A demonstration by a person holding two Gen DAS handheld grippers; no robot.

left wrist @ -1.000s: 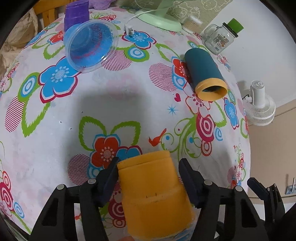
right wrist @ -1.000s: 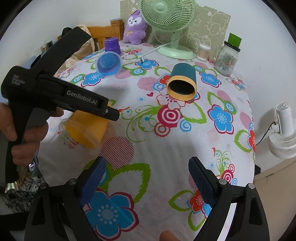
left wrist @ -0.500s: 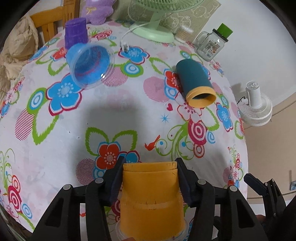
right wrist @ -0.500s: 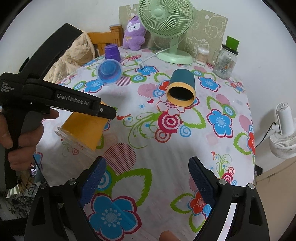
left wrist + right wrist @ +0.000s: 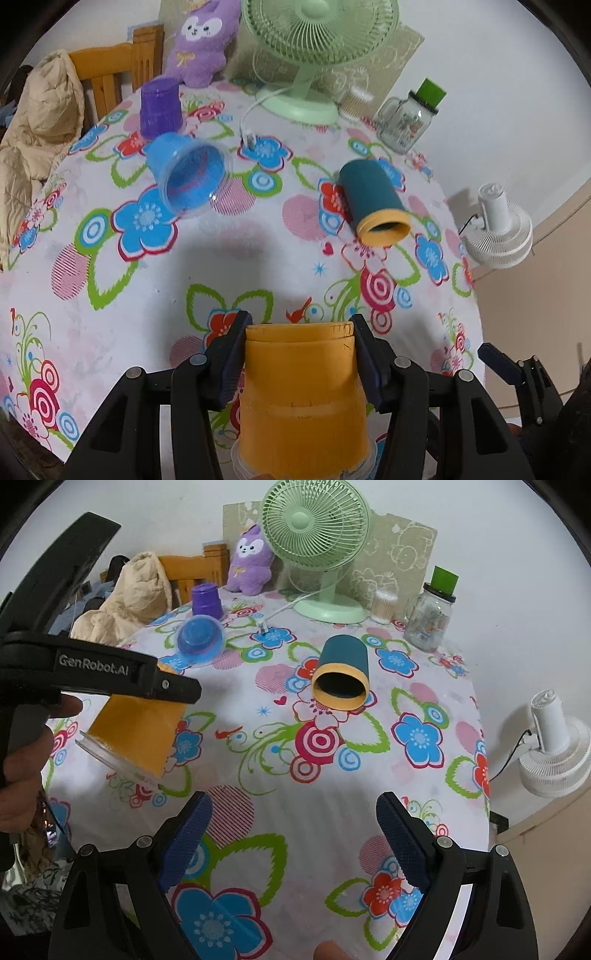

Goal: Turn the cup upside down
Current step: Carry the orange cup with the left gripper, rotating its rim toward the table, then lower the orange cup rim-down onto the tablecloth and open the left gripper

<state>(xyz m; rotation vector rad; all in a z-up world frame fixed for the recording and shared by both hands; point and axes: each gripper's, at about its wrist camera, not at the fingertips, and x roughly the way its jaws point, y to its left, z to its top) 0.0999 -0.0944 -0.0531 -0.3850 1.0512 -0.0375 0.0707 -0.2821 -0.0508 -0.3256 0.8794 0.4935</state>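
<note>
My left gripper (image 5: 301, 354) is shut on an orange cup (image 5: 301, 391) with a clear rim. It holds the cup above the near left of the flowered table, base pointing away from me. In the right wrist view the orange cup (image 5: 133, 734) hangs tilted in the air, its clear rim low and to the left. My right gripper (image 5: 291, 838) is open and empty above the table's near edge. A teal cup with a yellow rim (image 5: 373, 203) and a blue cup (image 5: 188, 177) lie on their sides. A purple cup (image 5: 160, 107) stands upside down.
A green desk fan (image 5: 317, 550), a purple plush toy (image 5: 249, 566), a glass jar with a green lid (image 5: 430, 616) and a small tub (image 5: 384, 607) stand at the table's back. A wooden chair with a beige coat (image 5: 140, 590) is at the left. A white fan (image 5: 554, 746) stands to the right.
My left gripper has closed on the orange cup and lifted it off the table, tilting up. The right gripper has barely moved.
</note>
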